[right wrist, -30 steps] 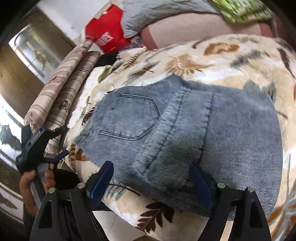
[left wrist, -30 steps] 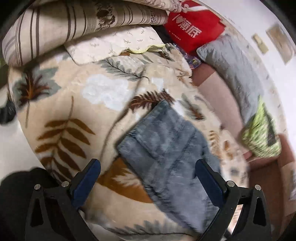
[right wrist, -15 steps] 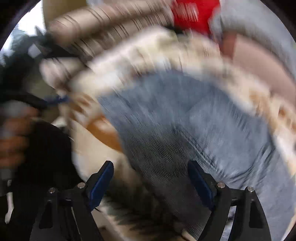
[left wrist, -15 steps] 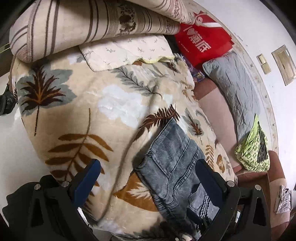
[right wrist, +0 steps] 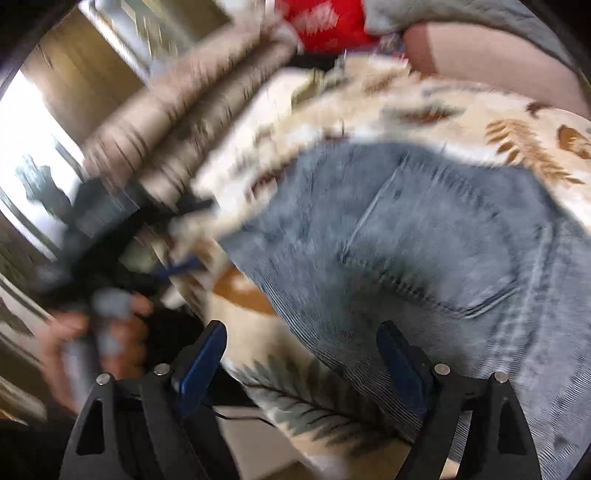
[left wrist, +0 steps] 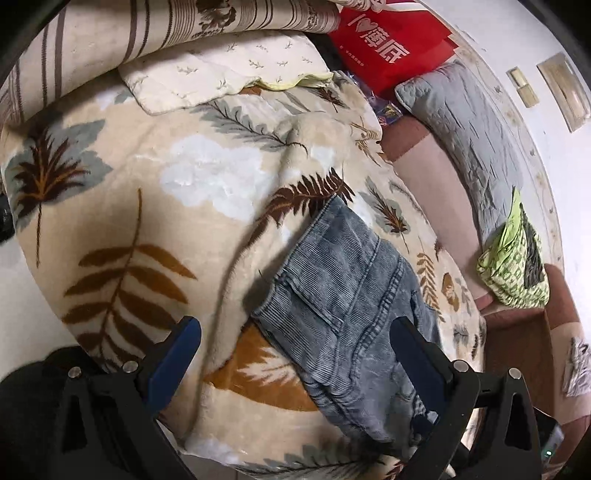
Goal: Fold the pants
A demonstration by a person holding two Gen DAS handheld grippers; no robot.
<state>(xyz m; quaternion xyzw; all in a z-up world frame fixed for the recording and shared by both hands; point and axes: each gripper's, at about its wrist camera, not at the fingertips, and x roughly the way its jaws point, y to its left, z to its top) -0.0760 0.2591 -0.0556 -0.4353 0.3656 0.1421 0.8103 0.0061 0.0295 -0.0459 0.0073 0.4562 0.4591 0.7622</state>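
Both open and empty: left tongs (left wrist: 295,354) and right tongs (right wrist: 306,354), poised over folded grey pants (left wrist: 347,302) near the front edge of the leaf-print blanket (left wrist: 155,177) on the bed. Risk of snagging blanket pile, dragging the fold apart. Bare blanket toward the striped bedding (left wrist: 147,29) for shifting.

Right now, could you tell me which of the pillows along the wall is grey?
The quilted pillow lying lengthwise beside the red bag; the one past it is lime green patterned.
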